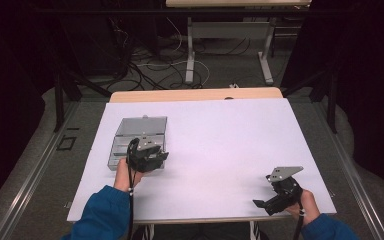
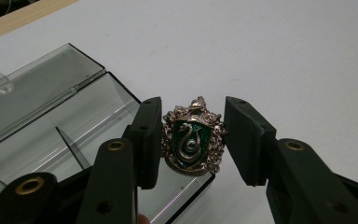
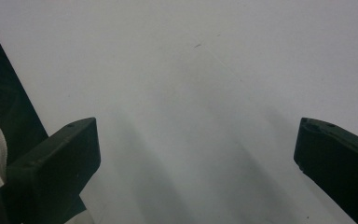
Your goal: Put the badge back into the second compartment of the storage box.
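Between the jaws of my left gripper (image 2: 193, 133) sits a small crest badge (image 2: 193, 144): a green shield with a silver snake in an ornate bronze frame. Both pads press on its sides, and it hangs over the near right corner of a clear plastic compartment box (image 2: 74, 130). The box's lid (image 2: 32, 88) lies open behind it. In the high view the left gripper (image 1: 147, 157) is at the near end of the box (image 1: 140, 131). My right gripper (image 1: 274, 199) rests near the table's front right, and its jaws (image 3: 196, 149) are open over bare white surface.
A white sheet (image 1: 220, 140) covers the table, with a wooden strip (image 1: 195, 94) showing at the far edge. Beyond it stand another table's legs (image 1: 190, 55) and loose cables on the floor. Blue sleeves enter from the bottom.
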### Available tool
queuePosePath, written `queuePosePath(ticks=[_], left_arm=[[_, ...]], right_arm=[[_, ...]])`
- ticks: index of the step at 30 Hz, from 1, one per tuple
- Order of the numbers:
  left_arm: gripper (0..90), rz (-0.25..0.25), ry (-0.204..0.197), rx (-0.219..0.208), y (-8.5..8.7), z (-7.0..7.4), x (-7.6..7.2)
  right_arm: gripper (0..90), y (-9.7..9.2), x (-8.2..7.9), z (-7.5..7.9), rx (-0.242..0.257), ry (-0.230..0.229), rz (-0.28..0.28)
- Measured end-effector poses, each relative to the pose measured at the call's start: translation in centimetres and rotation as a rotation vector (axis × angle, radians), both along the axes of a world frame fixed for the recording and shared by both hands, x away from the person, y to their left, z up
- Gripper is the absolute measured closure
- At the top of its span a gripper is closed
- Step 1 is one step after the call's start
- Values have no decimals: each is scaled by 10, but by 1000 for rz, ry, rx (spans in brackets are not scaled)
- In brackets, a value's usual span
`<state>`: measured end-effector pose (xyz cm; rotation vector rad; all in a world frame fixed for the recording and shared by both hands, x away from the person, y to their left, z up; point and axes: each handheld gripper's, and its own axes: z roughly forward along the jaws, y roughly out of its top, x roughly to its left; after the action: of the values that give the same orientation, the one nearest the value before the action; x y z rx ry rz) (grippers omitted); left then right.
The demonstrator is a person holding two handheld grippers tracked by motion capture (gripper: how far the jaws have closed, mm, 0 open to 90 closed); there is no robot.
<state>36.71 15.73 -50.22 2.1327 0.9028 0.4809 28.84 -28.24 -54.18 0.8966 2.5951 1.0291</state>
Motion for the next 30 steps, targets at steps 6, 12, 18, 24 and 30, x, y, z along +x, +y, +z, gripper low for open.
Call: queuePosePath(ticks=[6, 12, 18, 24, 30], left_arm=[[587, 20, -2, -2, 7, 2, 1], [587, 30, -5, -1, 13, 3, 2], [587, 43, -5, -3, 18, 4, 4], [586, 61, -12, -10, 21, 5, 5], [587, 73, -21, -15, 25, 7, 7]], right_arm=[[1, 2, -1, 0, 1, -2, -8], [1, 1, -1, 2, -12, 6, 0], [2, 2, 0, 1, -16, 9, 11], [1, 2, 0, 0, -7, -7, 2], [1, 1, -2, 1, -9, -4, -3]])
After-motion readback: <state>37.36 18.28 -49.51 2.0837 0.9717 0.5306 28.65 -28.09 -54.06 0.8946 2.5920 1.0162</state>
